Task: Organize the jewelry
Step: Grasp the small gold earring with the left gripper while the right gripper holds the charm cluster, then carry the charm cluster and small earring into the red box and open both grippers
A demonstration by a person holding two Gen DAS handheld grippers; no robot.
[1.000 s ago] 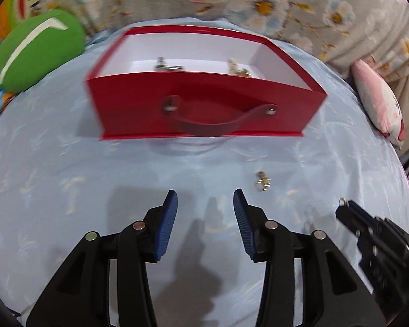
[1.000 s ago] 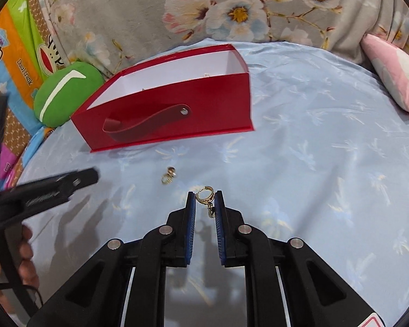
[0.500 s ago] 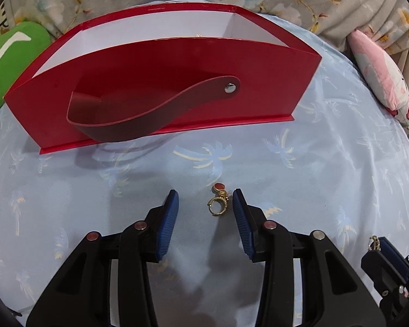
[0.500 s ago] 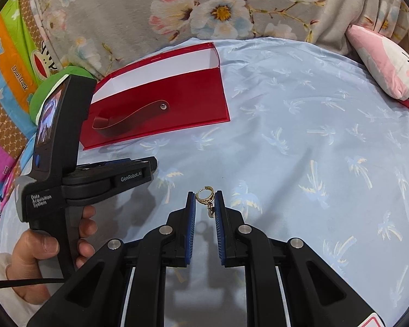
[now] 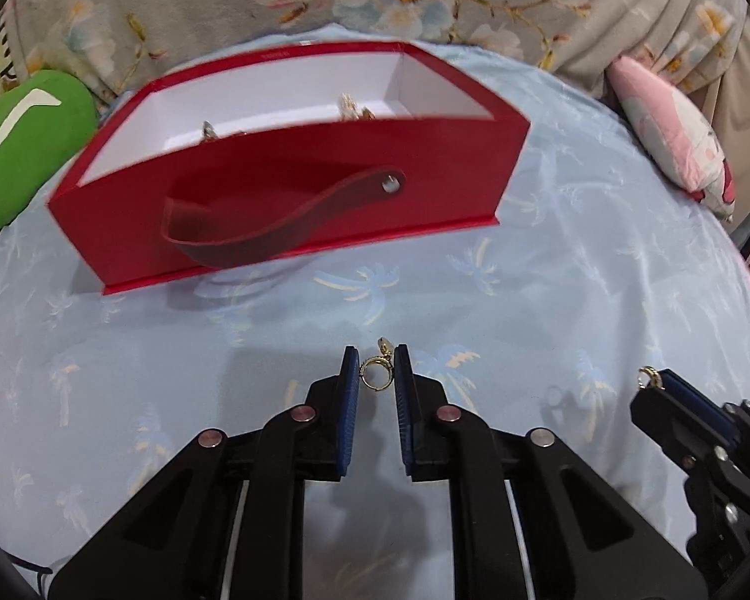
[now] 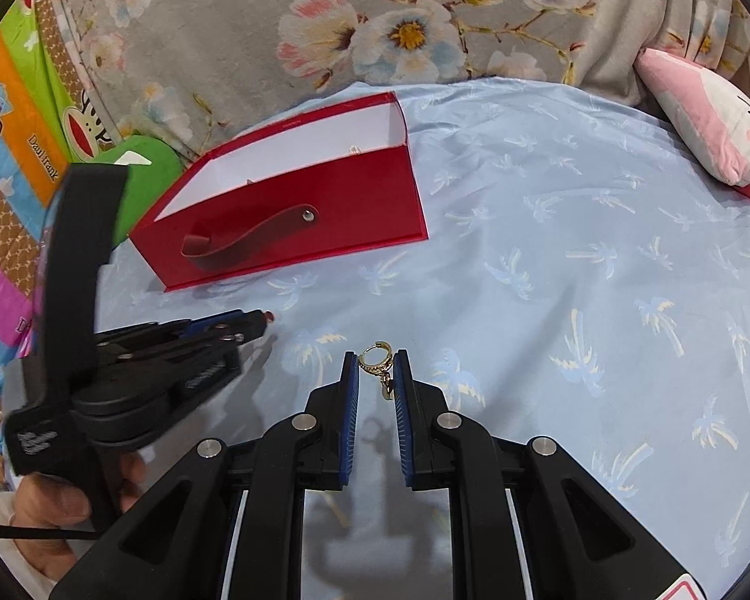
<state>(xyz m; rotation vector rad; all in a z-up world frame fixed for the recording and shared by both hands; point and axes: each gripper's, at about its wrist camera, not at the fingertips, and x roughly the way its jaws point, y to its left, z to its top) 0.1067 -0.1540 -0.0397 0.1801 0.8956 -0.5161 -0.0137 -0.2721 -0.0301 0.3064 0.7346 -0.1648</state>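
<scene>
My left gripper (image 5: pixel 376 356) hovers over the light blue cloth (image 5: pixel 550 300), and its jaws are closing. A small gold earring with a red bead (image 5: pixel 375 379) sits between the blue pads, which touch it on both sides. My right gripper (image 6: pixel 376 356) is shut on a gold hoop earring with a dangling charm (image 6: pixel 386 389). That gripper also shows low on the right in the left wrist view (image 5: pixel 661 381). An open red box (image 5: pixel 285 210) with a strap handle stands further back, holding some jewelry pieces (image 5: pixel 352 107). From the right wrist view, my left gripper (image 6: pixel 257 322) is in front of the box (image 6: pixel 295 220).
A green cushion (image 5: pixel 20 145) lies left of the box. A pink plush pillow (image 5: pixel 675 135) rests at the right edge of the cloth. Floral fabric (image 6: pixel 400 35) rises behind. A person's hand (image 6: pixel 50 505) holds the left gripper's handle.
My left gripper swung over the loose earring, its jaws narrowed from wide apart onto it, and the view then drew back from the box. The right gripper kept its hoop earring and barely moved.
</scene>
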